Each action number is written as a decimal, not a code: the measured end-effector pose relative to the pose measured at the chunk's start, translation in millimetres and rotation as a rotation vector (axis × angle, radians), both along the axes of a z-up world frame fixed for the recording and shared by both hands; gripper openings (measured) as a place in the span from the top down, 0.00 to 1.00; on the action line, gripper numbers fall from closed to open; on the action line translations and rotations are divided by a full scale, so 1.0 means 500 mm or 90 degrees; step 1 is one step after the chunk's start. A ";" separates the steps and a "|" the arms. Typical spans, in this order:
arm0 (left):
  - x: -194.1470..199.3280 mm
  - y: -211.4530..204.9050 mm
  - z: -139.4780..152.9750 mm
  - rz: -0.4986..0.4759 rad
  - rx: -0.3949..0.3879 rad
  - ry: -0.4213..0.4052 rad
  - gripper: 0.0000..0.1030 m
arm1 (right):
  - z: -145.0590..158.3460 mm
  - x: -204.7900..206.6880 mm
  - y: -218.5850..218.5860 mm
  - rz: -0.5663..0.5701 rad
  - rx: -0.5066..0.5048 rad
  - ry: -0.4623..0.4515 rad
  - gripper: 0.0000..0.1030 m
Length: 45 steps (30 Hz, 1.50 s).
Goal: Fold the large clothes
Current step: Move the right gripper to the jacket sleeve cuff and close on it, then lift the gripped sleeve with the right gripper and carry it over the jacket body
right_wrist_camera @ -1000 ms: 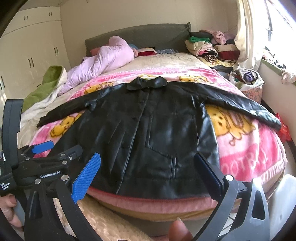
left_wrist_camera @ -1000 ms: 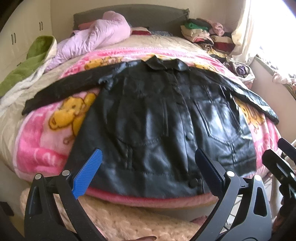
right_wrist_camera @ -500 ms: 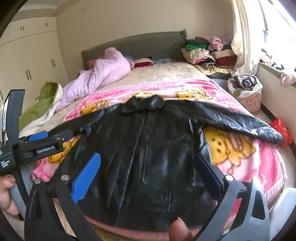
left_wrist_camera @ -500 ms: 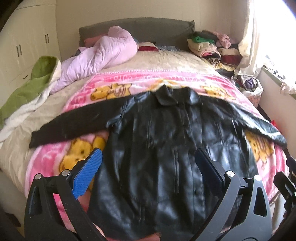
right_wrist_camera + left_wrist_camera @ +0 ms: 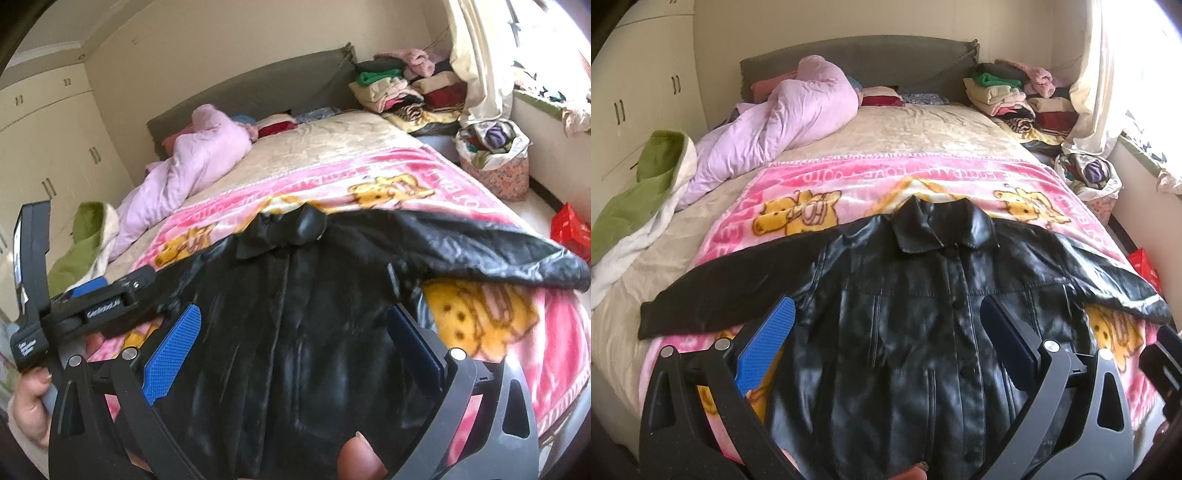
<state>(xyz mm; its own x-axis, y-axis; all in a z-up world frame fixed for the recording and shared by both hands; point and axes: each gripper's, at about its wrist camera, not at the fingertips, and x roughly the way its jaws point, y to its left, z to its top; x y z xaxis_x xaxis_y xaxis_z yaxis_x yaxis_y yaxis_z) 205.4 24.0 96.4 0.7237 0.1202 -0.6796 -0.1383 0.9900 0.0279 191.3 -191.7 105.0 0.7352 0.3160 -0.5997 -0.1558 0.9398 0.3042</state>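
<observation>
black frames on left gripper [image 5: 886,332] and right gripper [image 5: 293,341], silver screws, blue ribbed pads, white lettering.

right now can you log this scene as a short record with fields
garment: black leather jacket, spread front up, buttoned, collar toward the headboard
sleeves: both stretched out sideways
surface: pink cartoon blanket on the bed
left hand-held gripper: open, above the jacket body, holding nothing
right hand-held gripper: open, above the jacket body, holding nothing
nearby: lilac quilt, stack of folded clothes by the headboard
fold status: not yet begun
</observation>
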 end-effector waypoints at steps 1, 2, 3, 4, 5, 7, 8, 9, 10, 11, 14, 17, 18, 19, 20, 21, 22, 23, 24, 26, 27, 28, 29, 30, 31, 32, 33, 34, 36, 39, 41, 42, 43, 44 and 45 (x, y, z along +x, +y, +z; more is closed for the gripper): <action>0.014 -0.003 -0.003 -0.005 -0.002 0.004 0.09 | -0.001 0.015 -0.003 -0.005 0.005 0.003 0.04; 0.024 -0.006 -0.006 -0.007 -0.004 0.007 0.09 | -0.002 0.024 -0.009 -0.010 0.009 0.006 0.04; 0.036 -0.010 -0.009 -0.009 -0.004 0.010 0.09 | -0.003 0.036 -0.012 -0.017 0.013 0.008 0.04; 0.049 -0.014 -0.010 -0.013 -0.003 0.013 0.09 | -0.004 0.046 -0.019 -0.021 0.015 0.009 0.04; 0.063 -0.019 -0.013 -0.016 -0.002 0.016 0.09 | -0.004 0.059 -0.025 -0.030 0.018 0.011 0.04; 0.084 -0.027 -0.014 -0.019 -0.001 0.020 0.09 | -0.002 0.078 -0.035 -0.044 0.024 0.013 0.04; 0.094 -0.031 -0.013 -0.023 -0.001 0.020 0.09 | -0.001 0.089 -0.041 -0.053 0.027 0.012 0.04; 0.104 -0.036 -0.012 -0.026 -0.001 0.020 0.09 | 0.000 0.101 -0.049 -0.062 0.026 0.012 0.04; 0.116 -0.045 -0.008 -0.029 0.001 0.019 0.09 | 0.001 0.112 -0.056 -0.075 0.029 0.015 0.04; 0.126 -0.051 -0.007 -0.033 0.001 0.018 0.09 | 0.003 0.119 -0.067 -0.080 0.035 0.014 0.04; 0.156 -0.072 -0.004 -0.043 0.003 0.018 0.09 | 0.009 0.146 -0.093 -0.107 0.044 0.014 0.04; 0.183 -0.093 -0.002 -0.051 0.001 0.017 0.09 | 0.016 0.166 -0.121 -0.132 0.048 0.012 0.04; 0.192 -0.100 -0.003 -0.055 0.001 0.017 0.09 | 0.018 0.170 -0.128 -0.139 0.047 0.010 0.04; 0.202 -0.109 -0.004 -0.056 0.003 0.017 0.09 | 0.020 0.176 -0.138 -0.151 0.041 0.008 0.04; 0.211 -0.116 -0.007 -0.059 0.005 0.019 0.09 | 0.021 0.183 -0.147 -0.158 0.040 0.007 0.04; 0.218 -0.123 -0.010 -0.062 0.005 0.020 0.09 | 0.021 0.189 -0.156 -0.167 0.038 0.007 0.04; 0.227 -0.131 -0.015 -0.065 0.006 0.024 0.09 | 0.018 0.199 -0.167 -0.176 0.037 0.009 0.04; 0.232 -0.136 -0.019 -0.068 0.006 0.027 0.09 | 0.015 0.205 -0.179 -0.184 0.036 0.010 0.04; 0.239 -0.143 -0.023 -0.072 0.005 0.030 0.09 | 0.012 0.212 -0.190 -0.192 0.037 0.012 0.04; 0.249 -0.157 -0.032 -0.081 0.008 0.035 0.09 | 0.001 0.227 -0.214 -0.209 0.040 0.021 0.04; 0.254 -0.163 -0.035 -0.085 0.009 0.034 0.09 | -0.006 0.233 -0.226 -0.218 0.042 0.026 0.04; 0.261 -0.170 -0.040 -0.091 0.009 0.035 0.09 | -0.013 0.239 -0.237 -0.228 0.043 0.030 0.04; 0.266 -0.175 -0.043 -0.092 0.007 0.036 0.09 | -0.021 0.246 -0.252 -0.242 0.044 0.036 0.04; 0.274 -0.179 -0.048 -0.094 0.006 0.038 0.09 | -0.030 0.250 -0.265 -0.253 0.046 0.041 0.04; 0.282 -0.186 -0.055 -0.099 0.002 0.043 0.09 | -0.040 0.255 -0.281 -0.268 0.049 0.047 0.04; 0.288 -0.192 -0.061 -0.101 0.000 0.047 0.09 | -0.049 0.259 -0.290 -0.278 0.051 0.051 0.04; 0.294 -0.197 -0.066 -0.103 0.000 0.051 0.09 | -0.057 0.263 -0.301 -0.289 0.052 0.056 0.04; 0.302 -0.205 -0.075 -0.105 0.003 0.055 0.09 | -0.068 0.268 -0.316 -0.304 0.052 0.063 0.04; 0.314 -0.218 -0.086 -0.109 0.008 0.061 0.09 | -0.084 0.274 -0.336 -0.329 0.049 0.070 0.04; 0.328 -0.242 -0.110 -0.122 0.014 0.075 0.09 | -0.112 0.283 -0.373 -0.371 0.041 0.086 0.04; 0.331 -0.257 -0.123 -0.131 0.017 0.078 0.09 | -0.133 0.288 -0.396 -0.396 0.045 0.098 0.04; 0.332 -0.266 -0.130 -0.135 0.018 0.079 0.09 | -0.142 0.289 -0.406 -0.408 0.046 0.103 0.04; 0.334 -0.274 -0.137 -0.138 0.017 0.083 0.09 | -0.151 0.290 -0.416 -0.420 0.046 0.109 0.04; 0.335 -0.277 -0.143 -0.136 0.017 0.087 0.09 | -0.163 0.291 -0.428 -0.435 0.050 0.117 0.04; 0.336 -0.286 -0.152 -0.135 0.017 0.094 0.09 | -0.172 0.290 -0.438 -0.447 0.055 0.122 0.04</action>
<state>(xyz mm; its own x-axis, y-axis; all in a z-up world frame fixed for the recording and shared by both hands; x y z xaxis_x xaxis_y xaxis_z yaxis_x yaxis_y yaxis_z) 373.4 -118.8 20.4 0.6282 -0.0045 -0.7780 0.0798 0.9951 0.0586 336.4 -410.5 19.1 0.6667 -0.1393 -0.7322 0.5382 0.7696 0.3437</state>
